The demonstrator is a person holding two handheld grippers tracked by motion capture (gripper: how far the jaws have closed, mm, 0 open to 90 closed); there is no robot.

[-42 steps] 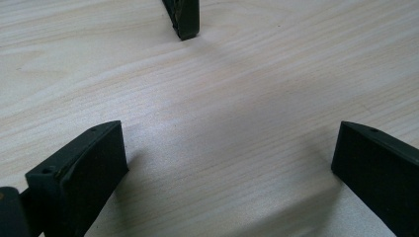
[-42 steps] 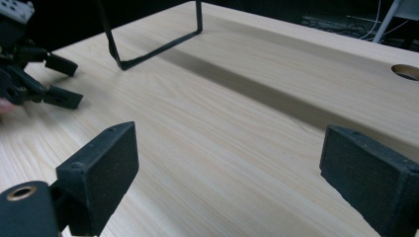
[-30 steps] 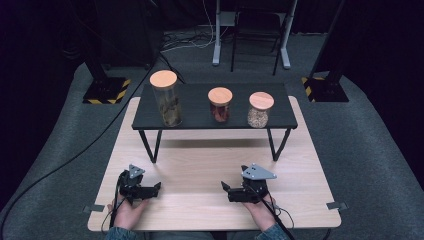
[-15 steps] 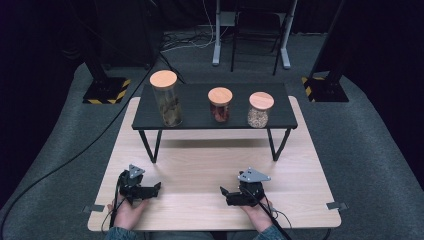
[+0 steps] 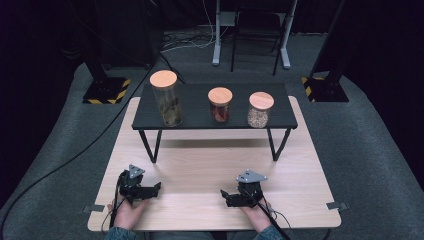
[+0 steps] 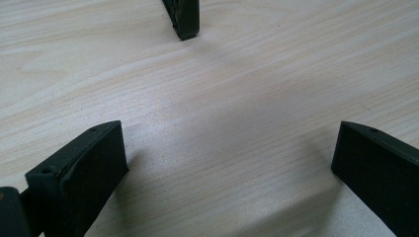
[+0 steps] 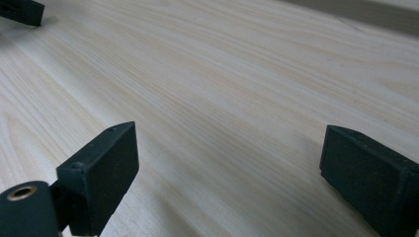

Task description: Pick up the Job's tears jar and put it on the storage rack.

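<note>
Presently, we list what lies before us, near to far:

Table: we see a pale wood top (image 5: 210,165); its grain shows between the jaws in both gripper views.

Left gripper (image 5: 156,188): we find it low on the near left of the table, in a hand (image 5: 129,212); jaws spread wide with bare wood between them; it has hold of nothing; its tips point toward the table's middle.

Right gripper (image 5: 225,196): we find it on the near right, in the other hand (image 5: 256,216); jaws likewise spread wide and holding nothing; a grey plate (image 5: 251,176) sits on top; its tips point toward the left gripper, the two well apart.

Shelf: we note a low black stand (image 5: 200,117) on thin legs at the far half of the table.

Tall jar (image 5: 167,99): left on the shelf; wooden lid; brownish contents.

Middle jar (image 5: 220,105): shorter; wooden lid; red contents.

Right jar (image 5: 260,110): shorter; wooden lid; pale grainy contents; near the middle jar, not touching.

Jars and grippers: well apart; the shelf stands between them and us.
</note>
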